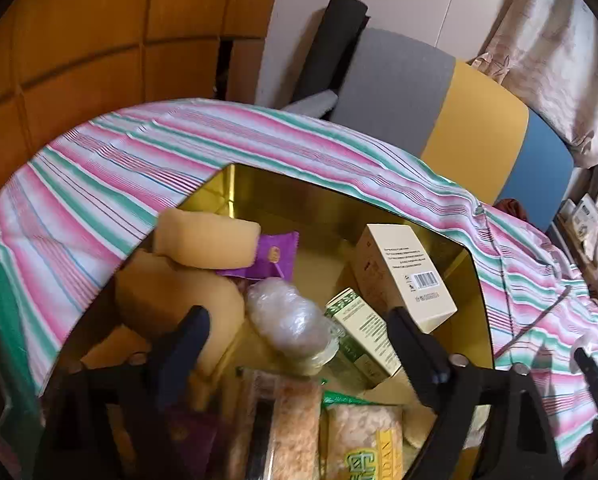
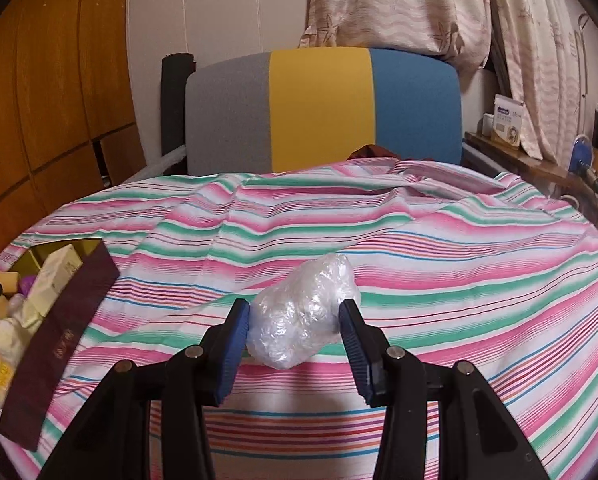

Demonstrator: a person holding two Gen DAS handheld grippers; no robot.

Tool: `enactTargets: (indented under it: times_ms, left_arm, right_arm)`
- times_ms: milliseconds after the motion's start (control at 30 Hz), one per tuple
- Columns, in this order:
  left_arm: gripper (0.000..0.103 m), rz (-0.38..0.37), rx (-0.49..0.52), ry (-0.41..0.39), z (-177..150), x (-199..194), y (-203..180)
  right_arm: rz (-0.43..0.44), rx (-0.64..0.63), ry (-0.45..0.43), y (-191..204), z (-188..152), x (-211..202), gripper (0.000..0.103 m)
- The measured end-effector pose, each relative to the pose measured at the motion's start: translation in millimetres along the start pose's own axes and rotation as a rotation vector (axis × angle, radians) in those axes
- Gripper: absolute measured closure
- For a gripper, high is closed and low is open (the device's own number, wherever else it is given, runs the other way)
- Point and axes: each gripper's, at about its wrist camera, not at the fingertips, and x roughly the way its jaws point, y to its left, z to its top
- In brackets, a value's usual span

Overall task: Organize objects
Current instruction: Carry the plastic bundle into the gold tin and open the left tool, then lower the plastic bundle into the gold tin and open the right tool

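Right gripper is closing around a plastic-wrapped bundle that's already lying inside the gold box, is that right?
Not quite. The right gripper does bracket the plastic-wrapped bundle, but the right wrist view shows it over the striped cloth, outside the gold box at far left. A similar wrapped bundle lies inside that box in the left wrist view.

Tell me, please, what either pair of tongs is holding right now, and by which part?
The right tongs bracket the plastic-wrapped bundle across its middle, pads at its sides. The left tongs hang open over the gold box, holding nothing.
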Motion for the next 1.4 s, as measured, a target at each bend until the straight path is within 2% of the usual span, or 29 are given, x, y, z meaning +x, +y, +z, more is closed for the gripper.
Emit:
enactTargets:
  times_ms: [133, 367, 567, 833, 1167, 1400]
  left_arm:
    - [0.001, 0.021, 0.016, -0.033, -13, -15, -2]
    - [0.0, -0.004, 0.035, -0.063, -32, -34, -5]
    - [0.0, -0.023, 0.019, -0.051, -40, -36, -6]
    - [0.0, -0.01, 0.041, -0.072, -49, -45, 0]
    - [0.0, 0.02, 0.044, -0.091, -55, -53, 16]
    - [0.0, -0.001, 0.037, -0.107, -59, -53, 23]
  right_arm:
    - [0.045, 0.004, 0.004, 14, 2, -1, 0.057]
    - [0.129, -0.019, -0.002, 52, 12, -9, 0.057]
    - [0.236, -0.085, -0.003, 106, 29, -15, 0.057]
    - [0.349, -0.2, -0.009, 178, 44, -16, 0.057]
    - [0.452, -0.319, 0.05, 255, 55, 1, 0.056]
    - [0.451, -0.38, 0.157, 294, 58, 35, 0.056]
